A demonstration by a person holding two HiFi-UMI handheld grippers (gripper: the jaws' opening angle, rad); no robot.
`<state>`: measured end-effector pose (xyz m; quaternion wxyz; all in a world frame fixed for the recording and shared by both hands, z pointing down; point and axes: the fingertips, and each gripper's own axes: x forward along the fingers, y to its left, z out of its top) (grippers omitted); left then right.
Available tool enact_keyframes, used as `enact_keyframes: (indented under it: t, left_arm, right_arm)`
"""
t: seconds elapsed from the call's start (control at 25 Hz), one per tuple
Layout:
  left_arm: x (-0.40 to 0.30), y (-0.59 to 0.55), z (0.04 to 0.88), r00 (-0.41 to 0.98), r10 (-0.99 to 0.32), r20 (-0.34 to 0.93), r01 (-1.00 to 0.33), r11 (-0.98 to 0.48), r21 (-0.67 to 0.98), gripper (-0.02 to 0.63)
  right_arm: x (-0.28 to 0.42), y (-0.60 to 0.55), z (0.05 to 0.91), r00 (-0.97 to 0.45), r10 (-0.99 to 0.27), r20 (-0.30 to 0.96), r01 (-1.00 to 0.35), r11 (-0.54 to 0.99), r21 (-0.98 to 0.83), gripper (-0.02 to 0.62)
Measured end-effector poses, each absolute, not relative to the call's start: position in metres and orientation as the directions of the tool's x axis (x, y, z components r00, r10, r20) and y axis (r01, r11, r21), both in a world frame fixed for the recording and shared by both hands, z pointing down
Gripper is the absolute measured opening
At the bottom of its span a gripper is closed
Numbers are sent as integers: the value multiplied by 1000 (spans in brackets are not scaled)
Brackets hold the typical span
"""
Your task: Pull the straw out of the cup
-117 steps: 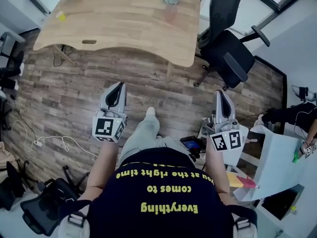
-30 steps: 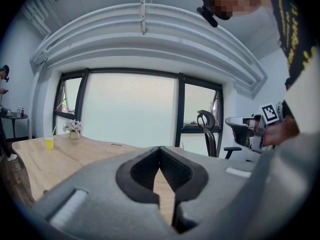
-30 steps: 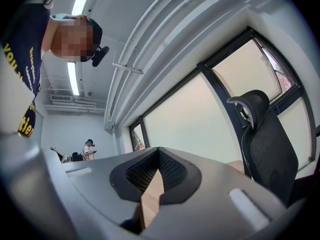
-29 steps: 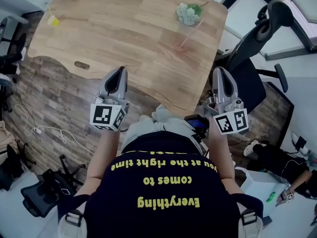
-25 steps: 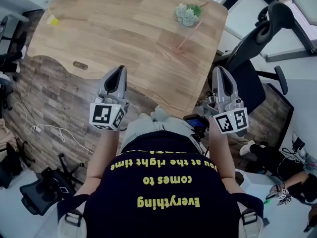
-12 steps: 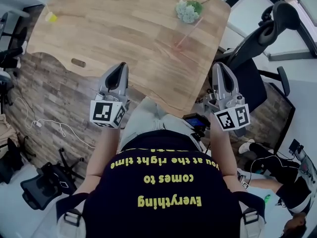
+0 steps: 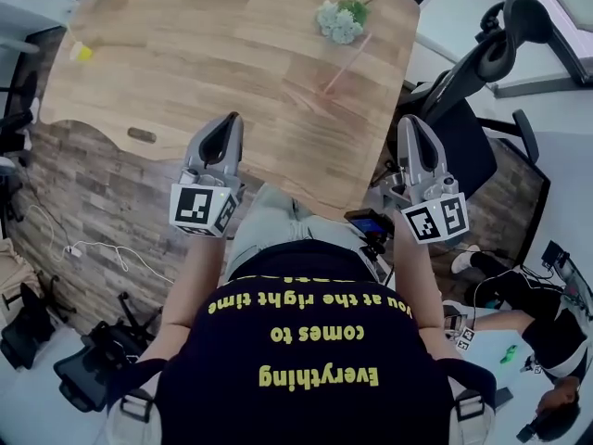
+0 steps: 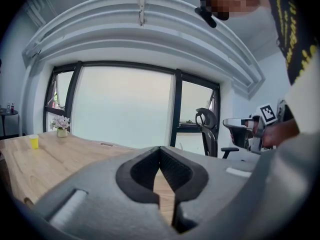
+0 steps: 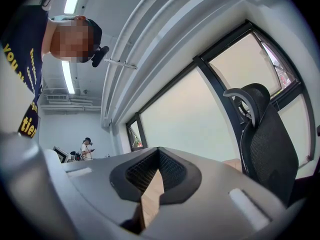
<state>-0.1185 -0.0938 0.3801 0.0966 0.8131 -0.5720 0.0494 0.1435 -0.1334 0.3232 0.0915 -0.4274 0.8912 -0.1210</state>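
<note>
Head view, big stuff first, what've we got? (Q)

Wooden bench (image 7: 185, 54) fills the top, with a black chair (image 7: 482, 72) off its right corner. The person is at the near edge. (R)

And the hand-held grippers? (Q)

Left hand-held gripper (image 7: 229, 120) hangs over the bench's near edge. Right hand-held gripper (image 7: 409, 122) is just off the right edge, by the chair. Both gripper views show the tips pressed together with nothing between them. (R)

Where's the straw? (Q)

Far right of the bench, near the flowers (image 7: 337, 19). There's a faint clear cup (image 7: 323, 89), honestly hard to make out, with the pink straw (image 7: 346, 60) leaning out of it toward the flowers. It's well apart from both grippers. (R)
</note>
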Motion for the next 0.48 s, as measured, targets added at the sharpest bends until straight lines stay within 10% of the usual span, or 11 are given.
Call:
enact_keyframes:
  t: [0.48]
  left_arm:
    - [-129, -118, 394, 371, -904, 214, -928, -351, 125, 0]
  right_arm:
    - [141, -161, 334, -592, -805, -26, -759, 568, -317, 6]
